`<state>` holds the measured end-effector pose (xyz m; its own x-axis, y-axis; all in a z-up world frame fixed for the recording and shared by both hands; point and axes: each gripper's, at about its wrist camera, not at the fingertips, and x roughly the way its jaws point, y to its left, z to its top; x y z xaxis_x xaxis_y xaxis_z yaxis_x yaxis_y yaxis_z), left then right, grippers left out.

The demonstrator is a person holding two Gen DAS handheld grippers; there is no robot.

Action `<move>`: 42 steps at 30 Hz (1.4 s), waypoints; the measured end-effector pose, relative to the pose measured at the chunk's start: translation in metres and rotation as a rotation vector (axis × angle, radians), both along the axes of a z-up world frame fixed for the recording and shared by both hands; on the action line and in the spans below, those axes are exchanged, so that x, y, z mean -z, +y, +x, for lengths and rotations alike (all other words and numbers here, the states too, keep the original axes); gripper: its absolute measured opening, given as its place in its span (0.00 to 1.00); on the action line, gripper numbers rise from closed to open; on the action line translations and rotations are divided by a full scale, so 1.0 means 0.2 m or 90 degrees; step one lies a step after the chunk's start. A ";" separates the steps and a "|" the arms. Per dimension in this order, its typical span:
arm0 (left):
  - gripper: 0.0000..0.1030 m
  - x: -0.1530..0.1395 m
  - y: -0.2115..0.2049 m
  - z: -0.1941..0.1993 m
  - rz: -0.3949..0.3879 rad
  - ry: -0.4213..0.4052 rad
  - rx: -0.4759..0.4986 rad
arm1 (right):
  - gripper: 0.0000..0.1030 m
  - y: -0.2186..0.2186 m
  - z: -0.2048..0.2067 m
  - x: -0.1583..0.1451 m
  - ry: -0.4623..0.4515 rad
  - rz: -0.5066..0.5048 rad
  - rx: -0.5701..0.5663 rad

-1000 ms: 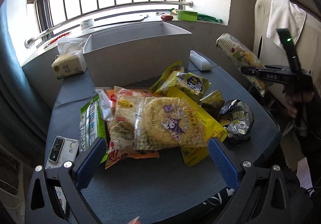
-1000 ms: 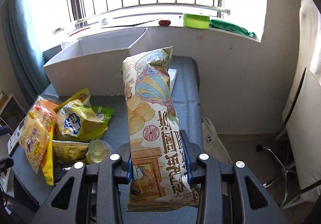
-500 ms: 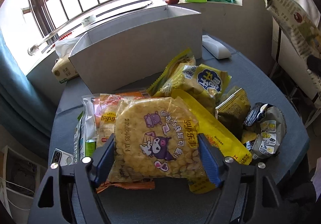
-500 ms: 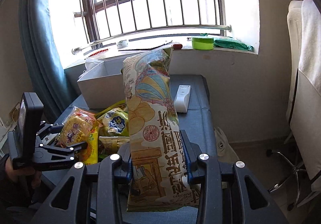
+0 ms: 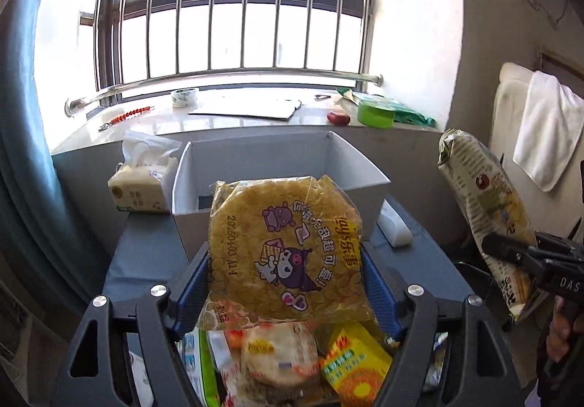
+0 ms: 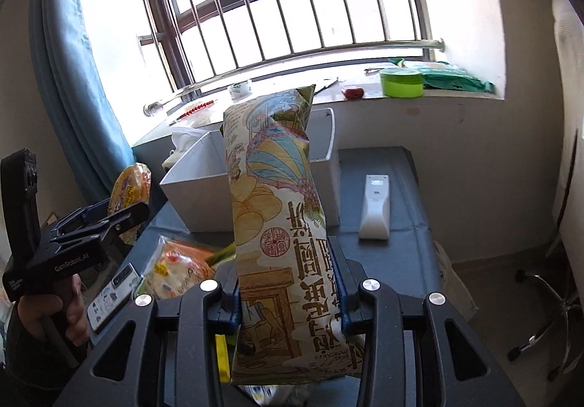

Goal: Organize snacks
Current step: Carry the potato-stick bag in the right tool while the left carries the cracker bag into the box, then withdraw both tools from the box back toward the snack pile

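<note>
My left gripper [image 5: 284, 283] is shut on a clear bag of yellow crackers with a purple cartoon [image 5: 281, 246] and holds it up above the snack pile, in front of the open grey box [image 5: 350, 166]. My right gripper [image 6: 288, 286] is shut on a long beige illustrated snack bag [image 6: 273, 202], upright above the table. That bag also shows at the right of the left wrist view [image 5: 485, 210]. The left gripper and its cracker bag [image 6: 127, 188] show at the left of the right wrist view. The grey box [image 6: 189, 188] stands behind the long bag.
More snack packets [image 5: 292, 359] lie under my left gripper on the blue-grey table [image 5: 146, 261]. A tissue pack [image 5: 142, 184] stands left of the box, a white remote [image 6: 374, 206] right of it. A phone [image 6: 113, 292] lies at the table's left edge. The windowsill holds a green tub [image 6: 401, 82].
My left gripper closed on the cracker bag and lifted it off the pile toward the box. My right gripper, still holding the long bag, moved nearer the box.
</note>
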<state>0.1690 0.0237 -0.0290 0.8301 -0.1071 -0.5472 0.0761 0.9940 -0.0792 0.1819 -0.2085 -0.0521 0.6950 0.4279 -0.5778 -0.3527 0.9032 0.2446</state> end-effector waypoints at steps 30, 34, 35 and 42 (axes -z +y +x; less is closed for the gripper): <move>1.00 -0.15 0.26 0.61 -0.005 0.004 -0.096 | 1.00 0.37 0.78 -0.23 -0.046 0.060 0.001; 1.00 -0.21 0.19 0.37 0.011 -0.028 -0.064 | 1.00 0.30 0.50 -0.28 -0.090 0.052 -0.034; 1.00 -0.22 0.18 0.30 0.010 -0.033 -0.058 | 1.00 0.28 0.43 -0.29 -0.098 0.052 -0.043; 1.00 -0.17 0.05 -0.13 0.042 -0.037 -0.030 | 1.00 0.13 -0.05 -0.21 -0.115 0.035 -0.088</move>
<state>0.1424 0.0344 0.0042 0.8638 -0.0319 -0.5029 0.0311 0.9995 -0.0100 0.1713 -0.1827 -0.0097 0.7173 0.5538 -0.4229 -0.5152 0.8301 0.2134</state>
